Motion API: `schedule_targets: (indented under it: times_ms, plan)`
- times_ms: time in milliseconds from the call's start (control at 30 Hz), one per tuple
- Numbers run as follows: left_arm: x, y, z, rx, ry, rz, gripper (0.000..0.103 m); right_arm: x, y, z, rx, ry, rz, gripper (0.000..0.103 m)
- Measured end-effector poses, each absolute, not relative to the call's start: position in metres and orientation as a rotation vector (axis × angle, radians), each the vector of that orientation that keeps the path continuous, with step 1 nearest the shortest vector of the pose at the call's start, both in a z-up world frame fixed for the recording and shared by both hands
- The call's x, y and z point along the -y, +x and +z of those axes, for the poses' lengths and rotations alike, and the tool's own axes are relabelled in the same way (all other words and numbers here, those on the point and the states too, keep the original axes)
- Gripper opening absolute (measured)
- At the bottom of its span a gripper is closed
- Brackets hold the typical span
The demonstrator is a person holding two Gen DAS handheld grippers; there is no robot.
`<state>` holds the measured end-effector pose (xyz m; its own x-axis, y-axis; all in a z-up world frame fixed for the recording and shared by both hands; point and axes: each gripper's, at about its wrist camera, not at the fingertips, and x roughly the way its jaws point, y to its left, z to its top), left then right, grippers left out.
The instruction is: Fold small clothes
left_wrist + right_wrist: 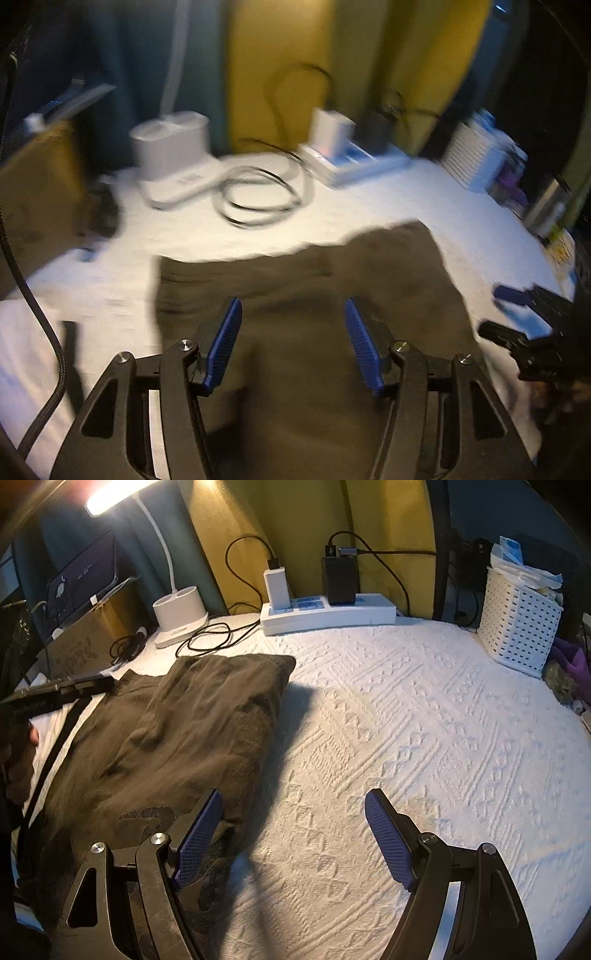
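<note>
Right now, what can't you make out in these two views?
- Garment near end: both views, hidden behind the fingers.
- Left gripper fingers: right view, left edge cuts them off.
- Power strip: left view, motion blur.
- Basket contents: right view, behind its wall.

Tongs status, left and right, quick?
Left tongs: open, nothing held, over the dark garment.
Right tongs: open, empty, at the garment's edge over the white cover.

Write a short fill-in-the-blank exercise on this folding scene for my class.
1. The dark garment lies on a ____ textured cloth.
2. The slotted basket is coloured ____.
3. The right gripper has its jaws ____.
4. The black charger is plugged into the ____.

Missing words: white; white; open; power strip
</note>
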<state>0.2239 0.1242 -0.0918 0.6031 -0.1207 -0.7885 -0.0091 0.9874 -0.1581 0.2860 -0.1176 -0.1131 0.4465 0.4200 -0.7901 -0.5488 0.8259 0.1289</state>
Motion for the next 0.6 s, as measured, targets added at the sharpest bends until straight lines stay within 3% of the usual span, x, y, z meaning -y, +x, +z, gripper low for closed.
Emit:
schedule_targets:
  times_ms: [267,333,367,400,467,600]
  plan:
    - [-0.084,0.249,-0.118,-1.006,-0.128,-0.173,0.058,0.128,0.295,-0.117,-0.931,-0.118,0.587,0.081]
    - [-0.083,0.251,-0.116,-0.991,-0.123,-0.176,0.046,0.130,0.297,-0.118,-0.934,-0.112,0.582,0.081]
    - [-0.083,0.252,-0.114,-0.991,-0.124,-0.182,0.028,0.130,0.297,-0.118,-0.935,-0.111,0.581,0.081]
    - [-0.084,0.253,-0.113,-0.991,-0.133,-0.188,0.018,0.130,0.298,-0.119,-0.937,-0.111,0.580,0.081]
    - [-0.086,0.251,-0.108,-0.977,-0.136,-0.193,0.007,0.129,0.299,-0.120,-0.940,-0.112,0.578,0.081]
    - [-0.092,0.239,-0.090,-0.929,-0.130,-0.188,0.003,0.124,0.300,-0.121,-0.942,-0.122,0.572,0.081]
